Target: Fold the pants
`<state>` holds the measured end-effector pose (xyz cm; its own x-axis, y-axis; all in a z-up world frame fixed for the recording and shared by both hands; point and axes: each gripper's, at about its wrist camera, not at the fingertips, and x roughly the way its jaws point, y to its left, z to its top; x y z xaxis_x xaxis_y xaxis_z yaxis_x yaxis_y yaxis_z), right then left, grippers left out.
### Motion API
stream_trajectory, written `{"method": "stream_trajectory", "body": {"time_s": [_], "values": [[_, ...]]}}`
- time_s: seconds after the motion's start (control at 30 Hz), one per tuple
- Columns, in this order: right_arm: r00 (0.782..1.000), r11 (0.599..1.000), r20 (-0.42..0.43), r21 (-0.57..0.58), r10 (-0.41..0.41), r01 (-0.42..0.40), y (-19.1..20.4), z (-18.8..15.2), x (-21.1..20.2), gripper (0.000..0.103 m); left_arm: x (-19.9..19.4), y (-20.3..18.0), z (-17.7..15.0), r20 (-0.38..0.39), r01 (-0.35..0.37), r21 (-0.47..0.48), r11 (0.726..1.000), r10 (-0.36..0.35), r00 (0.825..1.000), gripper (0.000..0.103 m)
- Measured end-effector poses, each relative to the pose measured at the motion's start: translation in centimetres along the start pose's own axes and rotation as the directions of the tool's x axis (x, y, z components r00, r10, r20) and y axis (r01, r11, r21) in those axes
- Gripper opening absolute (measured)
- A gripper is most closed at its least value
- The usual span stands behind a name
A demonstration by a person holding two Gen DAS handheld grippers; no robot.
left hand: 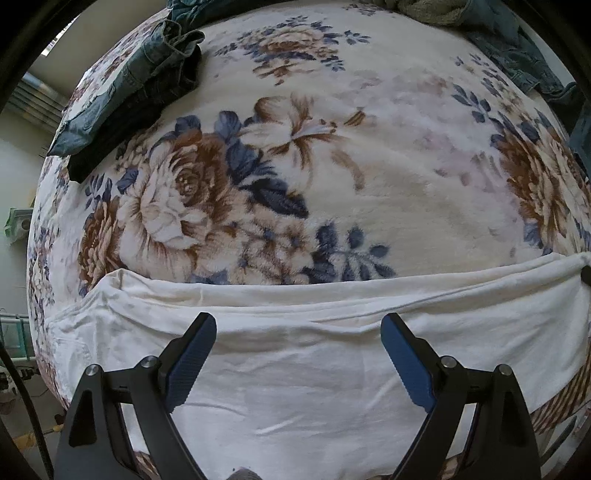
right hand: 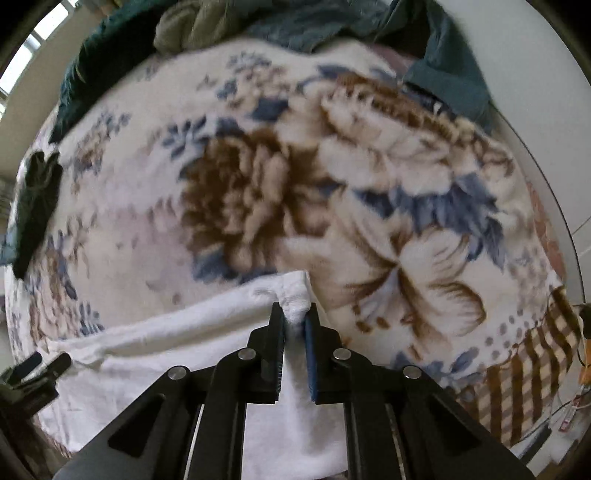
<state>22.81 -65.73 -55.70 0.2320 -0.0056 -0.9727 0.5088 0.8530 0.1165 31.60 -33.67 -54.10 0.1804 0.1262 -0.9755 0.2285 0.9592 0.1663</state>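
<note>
White pants (left hand: 295, 354) lie flat along the near edge of a floral blanket (left hand: 369, 177). My left gripper (left hand: 299, 328) is open above the white cloth, jaws wide apart, holding nothing. My right gripper (right hand: 294, 314) is shut on the far right corner of the white pants (right hand: 207, 332), with a bunched bit of cloth sticking up between the blue pads (right hand: 311, 354). The left gripper shows at the left edge of the right wrist view (right hand: 40, 363), beside the pants' left end.
Folded dark jeans (left hand: 129, 92) lie at the far left of the blanket. More denim and an olive garment (right hand: 192, 26) are piled along the far edge, and denim (left hand: 517, 55) at the far right. The blanket's checked border (right hand: 532, 369) hangs at the right.
</note>
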Motion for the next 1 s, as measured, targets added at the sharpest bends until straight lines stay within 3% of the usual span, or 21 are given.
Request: {"method": "stream_trajectory", "body": {"time_s": [0.1, 0.17, 0.23, 0.27, 0.3, 0.4, 0.5, 0.57, 0.67, 0.7, 0.77, 0.83, 0.9, 1.0], "values": [[0.999, 1.000, -0.054, -0.002, 0.005, -0.005, -0.4, 0.5, 1.5, 0.012, 0.1, -0.2, 0.0, -0.001, -0.005, -0.004, 1.000, 0.005, 1.000, 0.091], [0.986, 0.999, -0.165, 0.026, 0.033, -0.029, -0.7, 0.9, 3.8, 0.021, 0.3, -0.4, -0.2, -0.011, -0.001, -0.006, 1.000, 0.001, 1.000, 0.091], [0.981, 0.992, -0.170, 0.098, 0.095, -0.080, -2.3, 0.9, 3.5, 0.042, 0.4, -0.6, -0.6, -0.018, 0.011, -0.011, 1.000, -0.012, 1.000, 0.091], [0.983, 0.990, -0.154, 0.118, 0.101, -0.083, -2.8, 0.9, 2.9, 0.063, 0.5, -0.7, -0.8, -0.022, 0.018, -0.009, 1.000, -0.019, 1.000, 0.091], [0.986, 0.985, -0.127, 0.145, 0.107, -0.089, -3.6, 0.8, 1.9, 0.071, 0.6, -1.0, -1.2, -0.027, 0.027, -0.006, 1.000, -0.028, 0.999, 0.091], [0.986, 0.956, -0.052, 0.260, 0.156, -0.137, -6.6, -1.0, -1.4, 0.071, 1.4, -1.8, -2.3, -0.058, 0.064, 0.008, 0.998, -0.064, 0.996, 0.091], [0.963, 0.889, -0.032, 0.394, 0.268, -0.234, -9.3, -4.5, -2.4, 0.071, 2.9, -2.5, -3.1, -0.109, 0.135, -0.005, 0.991, -0.135, 0.985, 0.091], [0.939, 0.842, -0.041, 0.457, 0.341, -0.286, -10.1, -7.3, -1.3, 0.071, 4.5, -2.6, -3.7, -0.153, 0.194, -0.038, 0.980, -0.198, 0.968, 0.091], [0.912, 0.796, -0.049, 0.509, 0.406, -0.327, -10.6, -10.5, 1.6, 0.071, 6.7, -2.3, -4.3, -0.190, 0.223, -0.086, 0.971, -0.236, 0.953, 0.091], [0.895, 0.762, -0.043, 0.543, 0.445, -0.353, -10.8, -11.5, 3.0, 0.071, 7.1, -2.2, -4.3, -0.190, 0.231, -0.091, 0.969, -0.245, 0.951, 0.094], [0.882, 0.719, -0.006, 0.581, 0.472, -0.381, -10.7, -12.5, 4.8, 0.071, 7.7, -2.1, -4.3, -0.191, 0.266, -0.098, 0.959, -0.280, 0.941, 0.102], [0.868, 0.682, 0.055, 0.595, 0.493, -0.425, -10.7, -12.8, 5.2, 0.071, 8.4, -2.5, -4.3, -0.208, 0.264, -0.082, 0.961, -0.275, 0.939, 0.103], [0.832, 0.632, 0.127, 0.591, 0.540, -0.501, -10.6, -13.0, 4.9, 0.071, 9.1, -3.1, -4.2, -0.224, 0.251, -0.072, 0.965, -0.261, 0.939, 0.103], [0.783, 0.588, 0.192, 0.562, 0.591, -0.582, -9.8, -12.7, 4.7, 0.071, 9.6, -3.3, -4.1, -0.235, 0.234, -0.095, 0.968, -0.250, 0.939, 0.103]]}}
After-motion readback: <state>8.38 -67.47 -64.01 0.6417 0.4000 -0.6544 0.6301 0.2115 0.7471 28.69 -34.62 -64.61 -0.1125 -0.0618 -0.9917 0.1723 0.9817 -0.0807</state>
